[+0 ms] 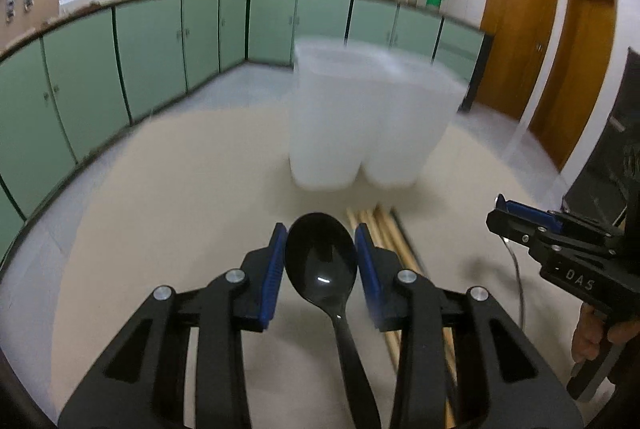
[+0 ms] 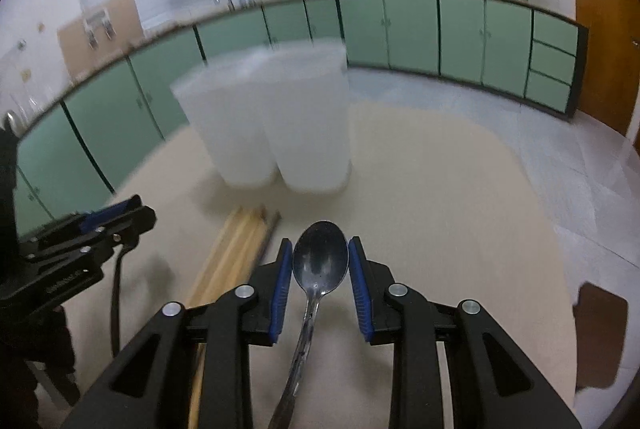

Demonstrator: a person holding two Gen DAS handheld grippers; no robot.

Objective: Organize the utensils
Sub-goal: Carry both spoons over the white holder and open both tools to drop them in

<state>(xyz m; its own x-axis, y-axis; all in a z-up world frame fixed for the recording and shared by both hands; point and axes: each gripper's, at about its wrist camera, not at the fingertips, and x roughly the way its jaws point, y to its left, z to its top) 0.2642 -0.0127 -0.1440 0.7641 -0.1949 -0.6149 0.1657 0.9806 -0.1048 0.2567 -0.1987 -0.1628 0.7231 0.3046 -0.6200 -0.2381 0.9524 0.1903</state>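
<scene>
Left gripper has its fingers closed on a black spoon, right gripper pinches a metal spoon. Wooden chopsticks lie on the bench, two white containers farther back.

Beige table, rounded far edge, plain matte top. Two translucent white containers stand upright on it, side by side and touching (blurred, contents can't be told). In front of them, a bundle of wooden chopsticks lies flat, tips pointing toward the containers and close to their bases. In the right wrist view the same chopsticks lie left of center.
</scene>
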